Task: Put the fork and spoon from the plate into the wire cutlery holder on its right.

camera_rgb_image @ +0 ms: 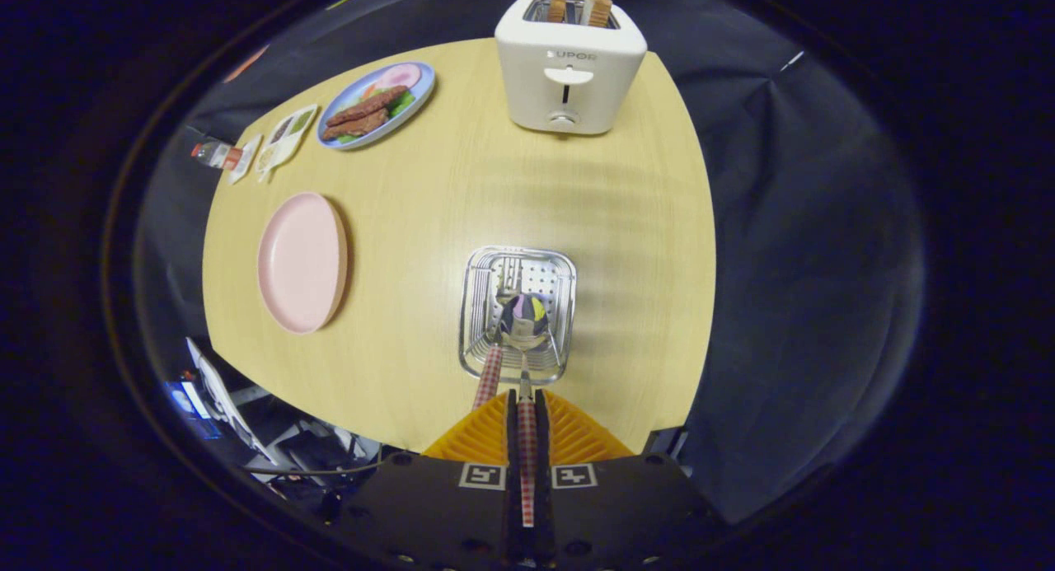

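My gripper is shut on the spoon's red-checked handle, which runs back between the two orange fingers. The spoon points forward and down, its bowl inside the wire cutlery holder just ahead of the fingertips. The fork stands in the holder too, its tines toward the far side and its red-checked handle leaning out over the near rim, just left of the spoon. The pink plate lies bare on the table to the holder's left.
The holder and plate rest on a light wooden table. A white toaster with two bread slices stands at the far edge. At the far left are a blue plate of food, a small white tray and a bottle.
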A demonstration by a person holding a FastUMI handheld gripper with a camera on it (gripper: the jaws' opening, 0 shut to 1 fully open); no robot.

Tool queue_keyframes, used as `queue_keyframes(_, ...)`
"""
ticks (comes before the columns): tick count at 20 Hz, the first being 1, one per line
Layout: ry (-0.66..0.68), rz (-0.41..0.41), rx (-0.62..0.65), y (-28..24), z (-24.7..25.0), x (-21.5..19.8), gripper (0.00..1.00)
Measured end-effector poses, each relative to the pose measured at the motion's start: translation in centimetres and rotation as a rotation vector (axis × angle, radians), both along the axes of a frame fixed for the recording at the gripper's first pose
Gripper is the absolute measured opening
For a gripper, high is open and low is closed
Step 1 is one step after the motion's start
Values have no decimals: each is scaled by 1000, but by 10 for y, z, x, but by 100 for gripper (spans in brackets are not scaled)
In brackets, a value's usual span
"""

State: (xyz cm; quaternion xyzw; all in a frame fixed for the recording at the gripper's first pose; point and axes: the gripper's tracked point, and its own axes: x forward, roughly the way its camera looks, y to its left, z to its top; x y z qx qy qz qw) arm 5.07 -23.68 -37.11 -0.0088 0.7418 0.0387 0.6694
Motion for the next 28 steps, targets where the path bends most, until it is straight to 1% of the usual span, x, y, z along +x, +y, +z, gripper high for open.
queue_keyframes(6,27,-43,-16,3,-16,17,5)
queue_keyframes(9,1,-44,-29,2,-20,23,6)
queue_keyframes(12,-21,-41,-14,4,-18,22,11)
queue_keyframes(15,-91,-33,-7,1,-9,23,10)
queue_keyframes(17,-166,-17,-7,-3,6,21,19)
queue_keyframes(19,-259,5,10,-3,21,18,37)
queue_keyframes(20,-303,13,22,-4,30,15,50)
queue_keyframes(21,-347,15,38,-3,37,11,56)
queue_keyframes(22,-386,17,55,-1,42,7,66)
queue_keyframes(25,-500,-5,104,-2,56,-5,93)
queue_keyframes(26,-540,-11,114,-3,61,-7,95)
queue_keyframes(28,-636,-14,135,-4,74,-11,96)
